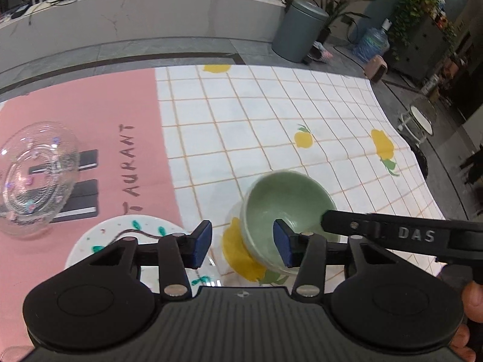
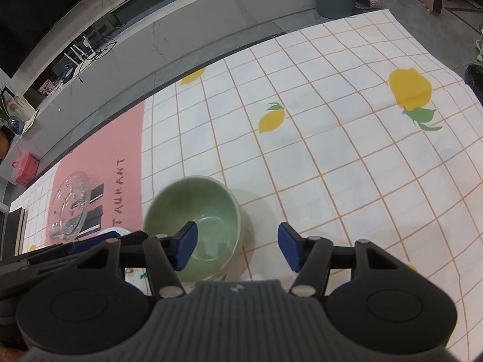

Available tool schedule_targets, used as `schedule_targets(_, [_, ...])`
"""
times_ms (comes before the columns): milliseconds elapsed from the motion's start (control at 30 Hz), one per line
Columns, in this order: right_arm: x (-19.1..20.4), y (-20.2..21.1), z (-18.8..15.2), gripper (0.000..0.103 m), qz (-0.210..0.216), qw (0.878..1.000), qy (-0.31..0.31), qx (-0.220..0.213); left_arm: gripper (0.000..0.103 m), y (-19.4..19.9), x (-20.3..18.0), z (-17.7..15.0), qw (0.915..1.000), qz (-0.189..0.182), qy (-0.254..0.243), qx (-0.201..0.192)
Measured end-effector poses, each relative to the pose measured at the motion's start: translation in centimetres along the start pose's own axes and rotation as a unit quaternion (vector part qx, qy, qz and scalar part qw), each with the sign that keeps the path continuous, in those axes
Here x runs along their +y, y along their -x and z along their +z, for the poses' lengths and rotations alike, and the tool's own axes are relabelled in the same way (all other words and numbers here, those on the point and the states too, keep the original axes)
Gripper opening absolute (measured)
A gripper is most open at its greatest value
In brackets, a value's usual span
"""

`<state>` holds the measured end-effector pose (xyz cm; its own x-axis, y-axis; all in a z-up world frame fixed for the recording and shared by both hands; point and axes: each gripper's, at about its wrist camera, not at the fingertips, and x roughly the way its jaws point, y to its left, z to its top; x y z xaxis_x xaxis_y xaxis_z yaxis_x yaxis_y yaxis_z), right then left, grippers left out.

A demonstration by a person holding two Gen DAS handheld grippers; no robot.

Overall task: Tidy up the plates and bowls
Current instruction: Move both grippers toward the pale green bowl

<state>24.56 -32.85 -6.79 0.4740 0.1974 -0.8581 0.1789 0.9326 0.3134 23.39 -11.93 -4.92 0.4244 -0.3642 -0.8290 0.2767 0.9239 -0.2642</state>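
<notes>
While both tongs stand open and empty, the risks run from the near edge outward.

Left tongs (image 1: 241,242): spread wide, gripping nothing; the right-hand pad sits at the near rim of the green bowl (image 1: 286,208), seemingly just inside it, and the left-hand pad hangs outside over the cloth.
Right tongs (image 2: 237,247): also wide and empty; the left-hand pad hangs over the bowl's hollow, the other clear of it at 3 o'clock.
Green bowl: upright on the checked cloth (image 1: 271,114), at 1 o'clock from the left tongs and 11 o'clock from the right. It may be resting in a second bowl; I cannot tell.
Risk at the bowl: two tools crowd one rim. A pinch on the smooth glaze could slip, tip the bowl, or knock one tool against the other.
White plate (image 1: 126,235): painted with green leaves, low at 8 o'clock, partly under the left tongs; a careless drop of that hand could strike it.
Glass bowl (image 1: 37,175): farther off at 9 o'clock on the pink mat (image 1: 90,111), well apart from both tools; clear walls make its edge easy to misjudge.
Cloth: loose and rippled, so dragging a dish could bunch it and shift the rest.
</notes>
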Motion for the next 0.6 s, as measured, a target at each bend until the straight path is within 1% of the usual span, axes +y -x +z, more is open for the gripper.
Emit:
schedule_targets(67, [0.0, -0.4, 0.0, 0.059, -0.002, 1.000, -0.001, 0.003, 0.052, -0.6, -0.5, 0.0, 1.0000, 0.002, -0.007, 0.006])
schedule_targets(167, [-0.2, -0.9, 0.0, 0.055, -0.006, 1.000, -0.002, 0.007, 0.046, -1.3, -1.1, 0.1, 0.9997, 0.013, -0.015, 0.018])
schedule_targets(267, [-0.5, -1.2, -0.2, 0.054, -0.006, 1.000, -0.004, 0.010, 0.045, -1.9, -1.2, 0.2, 0.9991, 0.022, -0.016, 0.032])
schedule_targets(333, [-0.5, -1.7, -0.3, 0.053, -0.002, 1.000, -0.007, 0.017, 0.038, -2.4, -1.0, 0.3, 0.9988, 0.017, -0.004, 0.047])
schedule_targets(400, [-0.5, -2.1, -0.3, 0.048, 0.001, 1.000, -0.009, 0.023, 0.035, -2.7, -0.7, 0.5, 0.9981, 0.008, 0.011, 0.060])
schedule_targets(433, [-0.4, -2.3, -0.4, 0.048, 0.001, 1.000, -0.008, 0.025, 0.032, -2.8, -0.7, 0.6, 0.9978, 0.008, 0.014, 0.064])
schedule_targets(500, [-0.2, -2.4, -0.4, 0.044, 0.002, 1.000, -0.008, 0.026, 0.032, -2.9, -0.7, 0.7, 0.9976, 0.011, 0.016, 0.066])
schedule_targets(600, [-0.2, -2.6, -0.2, 0.044, 0.003, 1.000, -0.011, 0.025, 0.032, -3.1, -0.4, 1.1, 0.9969, 0.009, 0.026, 0.074])
